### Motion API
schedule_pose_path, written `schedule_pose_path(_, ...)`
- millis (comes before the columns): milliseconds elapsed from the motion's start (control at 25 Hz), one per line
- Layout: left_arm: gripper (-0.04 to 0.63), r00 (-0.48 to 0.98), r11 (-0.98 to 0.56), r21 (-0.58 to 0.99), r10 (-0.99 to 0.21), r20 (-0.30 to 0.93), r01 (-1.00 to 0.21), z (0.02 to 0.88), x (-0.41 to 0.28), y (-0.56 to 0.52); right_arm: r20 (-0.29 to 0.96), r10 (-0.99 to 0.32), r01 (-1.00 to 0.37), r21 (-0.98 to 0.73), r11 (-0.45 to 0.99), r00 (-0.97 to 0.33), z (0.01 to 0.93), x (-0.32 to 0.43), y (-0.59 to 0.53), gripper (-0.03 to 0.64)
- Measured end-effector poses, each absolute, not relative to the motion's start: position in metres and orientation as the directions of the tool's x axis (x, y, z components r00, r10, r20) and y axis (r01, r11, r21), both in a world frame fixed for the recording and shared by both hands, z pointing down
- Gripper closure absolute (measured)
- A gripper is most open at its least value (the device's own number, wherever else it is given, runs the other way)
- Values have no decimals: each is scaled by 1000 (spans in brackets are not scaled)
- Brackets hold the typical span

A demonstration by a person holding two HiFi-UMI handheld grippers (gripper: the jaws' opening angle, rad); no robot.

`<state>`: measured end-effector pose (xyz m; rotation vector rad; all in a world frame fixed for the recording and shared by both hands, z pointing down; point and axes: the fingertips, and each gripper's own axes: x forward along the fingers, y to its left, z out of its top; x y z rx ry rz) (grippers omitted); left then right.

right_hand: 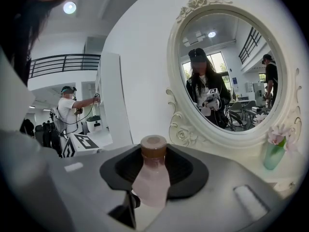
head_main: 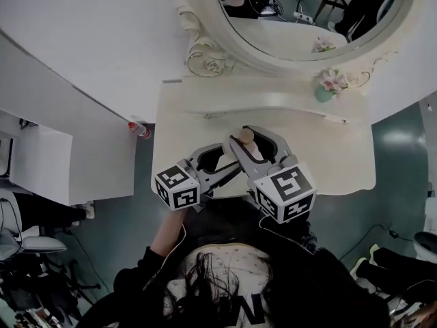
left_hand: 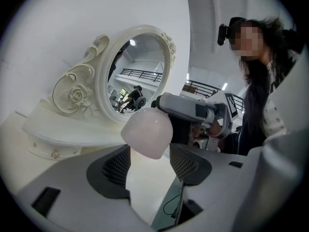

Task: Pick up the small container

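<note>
The small container (head_main: 247, 142) is a pale pink bottle with a brown cap, held above the white vanity table (head_main: 334, 159). My right gripper (head_main: 244, 135) is shut on it; in the right gripper view the container (right_hand: 153, 173) sits between the dark pads (right_hand: 186, 170), cap pointing away. My left gripper (head_main: 235, 157) comes in from the left, fingertips at the bottle's lower end. In the left gripper view the container's rounded pink body (left_hand: 147, 132) fills the gap between the pads (left_hand: 116, 166) and seems to touch both. The right gripper (left_hand: 190, 111) shows just behind it.
An oval mirror in an ornate white frame (head_main: 205, 53) stands at the back of the table. A small green vase of pink flowers (head_main: 329, 84) stands at its right foot. A red-capped item (head_main: 138, 130) lies on the floor to the left.
</note>
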<state>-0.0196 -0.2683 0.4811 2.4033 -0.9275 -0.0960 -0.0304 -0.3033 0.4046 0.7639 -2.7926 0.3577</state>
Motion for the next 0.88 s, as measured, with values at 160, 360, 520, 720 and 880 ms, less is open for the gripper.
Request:
schedule_pose_path(160,360,760,-614,516,-638,121,-597,478,-25,-268,271,-476,-528,-168,832,-837,401,-36,-302,469)
schedule_pose_path(360,360,767,-628,502,-630,122,-595,470,-42,-255,263,-490,-540,-172,824,-831,393,-50,-289,469)
schedule_pose_path(520,360,774,-637,494,-619,129,-592,467,-65,-232,257,-502,-551,-179,815,-826,390,-72,-267,469)
schedule_pose_path(720,360,783,-644,494,-608,134,-585,467,-99,-192,259,-511,-561,-182,808,-820,391,-105,-227,469)
schedule_pose_path(880,360,789,-654,487,-600,134,-579,466,-125,-157,255,-523,-572,-187,799,-813,390,-130,-191,469)
